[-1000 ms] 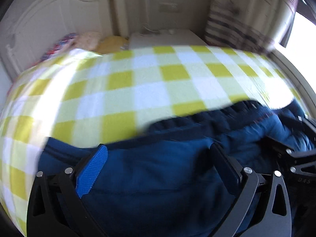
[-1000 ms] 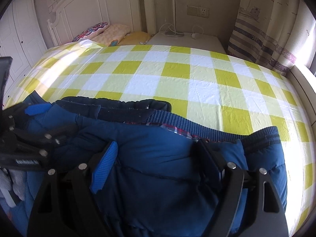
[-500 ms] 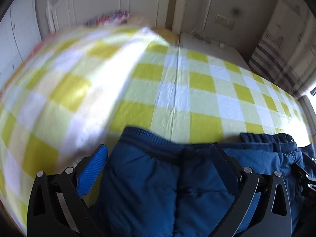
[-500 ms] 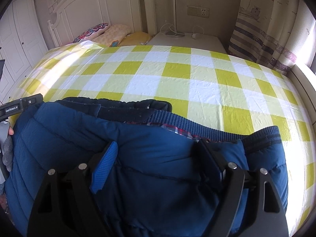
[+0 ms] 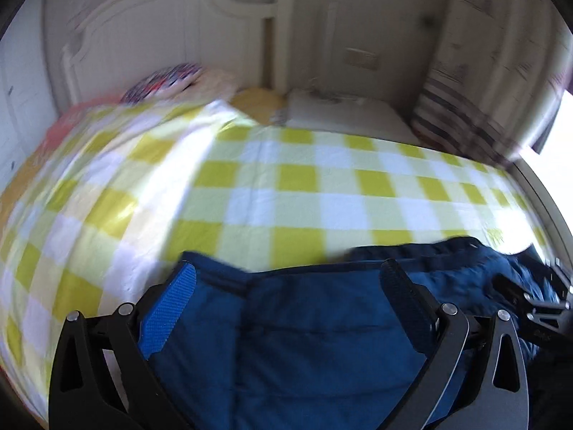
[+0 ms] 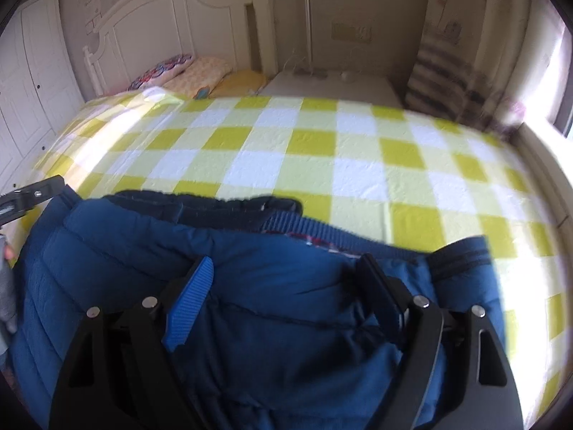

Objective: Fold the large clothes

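Note:
A dark blue padded jacket (image 5: 315, 340) lies near the front edge of a bed with a yellow and white checked sheet (image 5: 286, 197). My left gripper (image 5: 288, 268) hovers over the jacket's left part, open, fingers wide apart. Seen from the right wrist, the jacket (image 6: 125, 251) shows a ribbed hem and a bit of plaid lining. My right gripper (image 6: 285, 261) is open just above its right part. The left gripper (image 6: 32, 193) shows at that view's far left edge, and the right gripper (image 5: 530, 301) at the right of the left wrist view.
A white headboard (image 6: 161, 25) and several pillows (image 6: 200, 75) stand at the far end of the bed. A white nightstand (image 6: 333, 86) sits beside it, a striped curtain (image 6: 440, 71) at the right. White wardrobe doors (image 6: 28, 71) line the left wall.
My left gripper has drawn away from the jacket's left side to the far left and risen. The jacket's left part now lies spread flatter. The right gripper has hardly moved.

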`<state>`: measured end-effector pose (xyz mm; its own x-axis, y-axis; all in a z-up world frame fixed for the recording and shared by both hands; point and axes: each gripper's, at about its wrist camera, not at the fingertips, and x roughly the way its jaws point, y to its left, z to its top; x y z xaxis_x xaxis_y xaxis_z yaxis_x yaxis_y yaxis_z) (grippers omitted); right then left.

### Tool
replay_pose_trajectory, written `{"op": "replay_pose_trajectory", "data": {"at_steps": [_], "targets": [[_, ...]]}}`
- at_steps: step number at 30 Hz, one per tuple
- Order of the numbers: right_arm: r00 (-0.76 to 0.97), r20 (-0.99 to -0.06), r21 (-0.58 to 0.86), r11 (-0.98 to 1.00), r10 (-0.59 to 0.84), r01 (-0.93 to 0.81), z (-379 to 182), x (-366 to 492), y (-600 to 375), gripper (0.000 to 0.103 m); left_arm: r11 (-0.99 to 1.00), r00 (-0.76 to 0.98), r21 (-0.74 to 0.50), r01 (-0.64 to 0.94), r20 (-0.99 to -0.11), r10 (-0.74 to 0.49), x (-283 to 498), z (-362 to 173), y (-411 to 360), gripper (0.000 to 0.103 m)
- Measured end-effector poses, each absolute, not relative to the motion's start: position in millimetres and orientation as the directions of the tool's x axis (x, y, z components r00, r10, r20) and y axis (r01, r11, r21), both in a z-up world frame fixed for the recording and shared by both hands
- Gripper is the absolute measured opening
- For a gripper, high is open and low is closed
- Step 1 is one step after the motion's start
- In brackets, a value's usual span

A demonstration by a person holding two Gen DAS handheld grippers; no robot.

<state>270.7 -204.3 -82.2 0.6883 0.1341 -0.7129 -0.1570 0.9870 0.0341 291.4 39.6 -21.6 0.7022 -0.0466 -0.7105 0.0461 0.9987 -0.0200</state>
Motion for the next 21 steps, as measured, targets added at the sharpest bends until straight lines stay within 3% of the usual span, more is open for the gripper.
{"op": "replay_pose_trajectory", "data": {"at_steps": [2, 4, 6, 11, 18, 21], "targets": [[0.713, -0.686, 0.021, 0.984, 0.144, -0.178, -71, 262, -196, 0.082, 0.993, 0.702, 0.064, 0.096, -0.712, -0.022, 291, -28, 11, 0.099], [0.69, -0.712, -0.024, 0.978, 0.129, -0.207, -77, 265, -187, 0.082, 0.984, 0.636, 0.133, 0.118, -0.771, 0.028, 303, -65, -9, 0.099], [0.592, -0.797, -0.021, 0.975, 0.117, -0.22, -100, 280, -182, 0.084, 0.985, 0.584, 0.109, 0.131, -0.812, 0.013, 309, -91, -9, 0.099], [0.595, -0.794, 0.011, 0.981, 0.125, -0.191, -96, 280, -191, 0.086, 0.991, 0.582, 0.05, 0.125, -0.812, -0.032, 310, -92, 2, 0.099], [0.634, -0.773, 0.028, 0.999, 0.01, 0.019, -86, 265, -269, 0.087, 0.991, 0.589, 0.048, 0.125, -0.808, -0.035, 312, -93, 3, 0.099], [0.596, -0.794, 0.179, 0.983, 0.12, 0.041, -107, 271, -296, 0.088, 0.991, 0.591, 0.045, 0.124, -0.806, -0.037, 309, -93, 0, 0.099]]}}
